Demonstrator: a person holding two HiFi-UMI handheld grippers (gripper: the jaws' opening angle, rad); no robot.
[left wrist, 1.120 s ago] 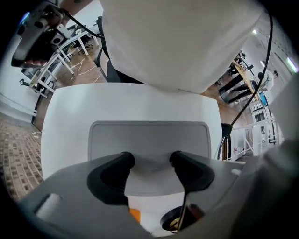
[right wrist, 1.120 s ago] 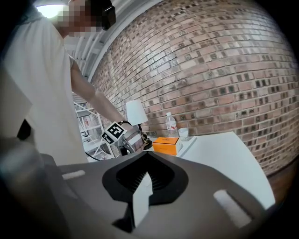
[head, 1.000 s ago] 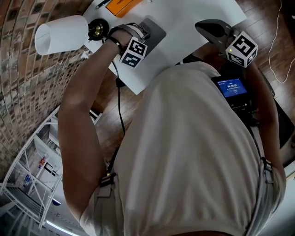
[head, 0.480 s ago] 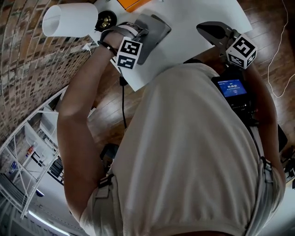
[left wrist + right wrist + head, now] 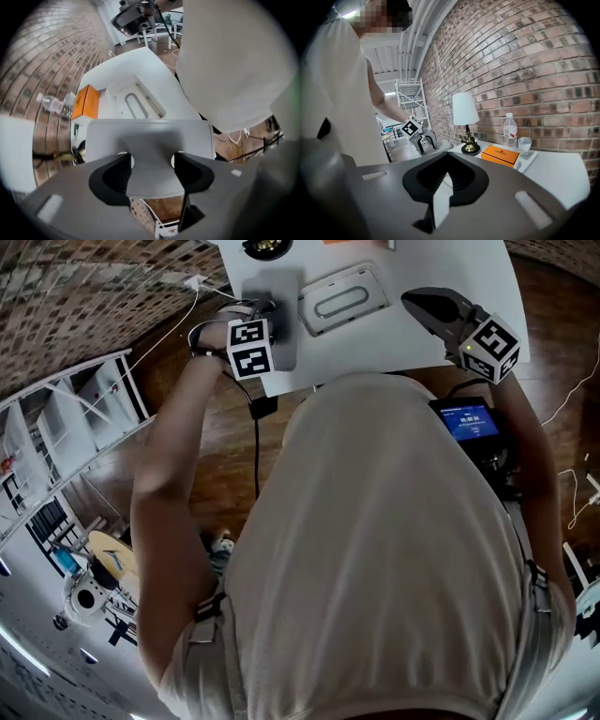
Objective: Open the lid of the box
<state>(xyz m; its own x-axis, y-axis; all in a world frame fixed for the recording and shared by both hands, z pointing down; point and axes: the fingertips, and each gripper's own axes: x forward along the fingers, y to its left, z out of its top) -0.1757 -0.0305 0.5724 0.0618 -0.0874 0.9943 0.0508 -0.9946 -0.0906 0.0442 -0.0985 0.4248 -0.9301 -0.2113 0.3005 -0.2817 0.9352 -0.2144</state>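
The left hand-held gripper (image 5: 153,163) has its jaws apart, and they seem to pinch the narrow stem of a grey plate (image 5: 150,136) (what that plate is, I cannot tell). The right hand-held gripper (image 5: 445,157) is pressed together with nothing in it, hanging over bare worktop (image 5: 441,263) well away from the lamp (image 5: 465,108).

The white box (image 5: 342,301), which I take to be the one meant, lies flat just beside the lamp's foot, on the person's side of it, with the lid down. An orange box (image 5: 87,100) sits on the lamp's far side.

The white box looks light, thin-walled and stiff, with a smooth skin, so I would expect it to slide rather than open if pushed from one side. The oval recess in the lid, or the lid's long edge facing away from the lamp, looks the likeliest hold, with the other jaws steadying the base.

Room is good on the side away from the lamp. Toward the lamp it is tight, and the worktop's near edge runs close behind the box.
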